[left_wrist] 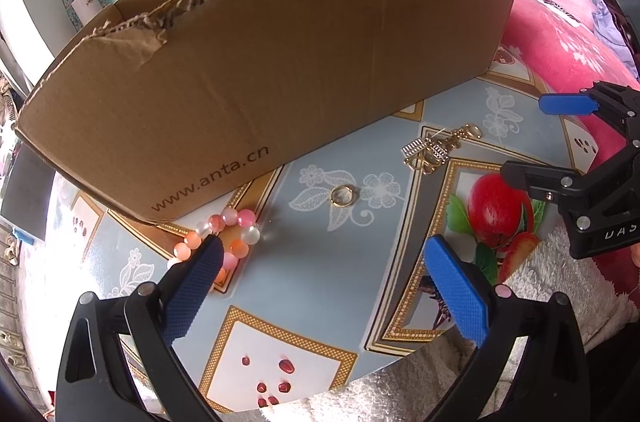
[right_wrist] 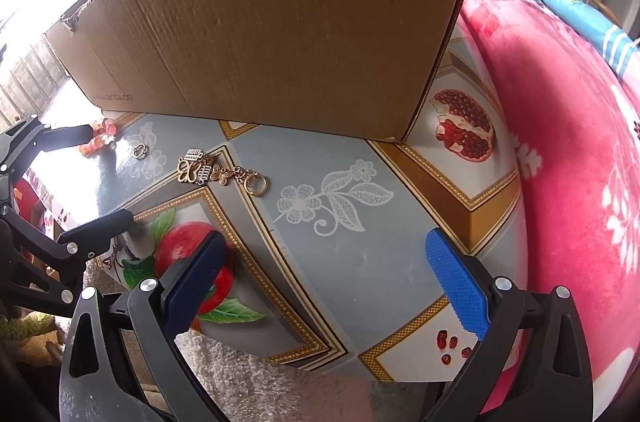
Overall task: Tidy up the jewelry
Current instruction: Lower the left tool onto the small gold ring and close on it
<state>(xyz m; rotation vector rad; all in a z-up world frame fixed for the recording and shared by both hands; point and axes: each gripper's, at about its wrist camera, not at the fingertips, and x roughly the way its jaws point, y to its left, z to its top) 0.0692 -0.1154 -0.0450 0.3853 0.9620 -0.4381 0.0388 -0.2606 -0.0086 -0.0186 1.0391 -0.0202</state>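
Counter (right_wrist: 360, 254) holds bracelet (left_wrist: 224, 238), ring (left_wrist: 343, 196) and keychain (right_wrist: 216, 172), all outside the box (left_wrist: 280, 70); both grippers' (left_wrist: 324, 286) (right_wrist: 328, 286) fingers spread empty.

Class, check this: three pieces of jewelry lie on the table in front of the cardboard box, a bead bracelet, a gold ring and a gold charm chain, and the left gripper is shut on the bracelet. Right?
Not quite. The left gripper is open; one finger merely overlaps the bracelet, as the left wrist view shows. The ring and chain do lie before the box.

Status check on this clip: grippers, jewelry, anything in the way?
Left gripper open, jaws over bead bracelet. Right gripper open, empty. Gold ring and charm chain loose on table. Cardboard box behind; nothing blocking.
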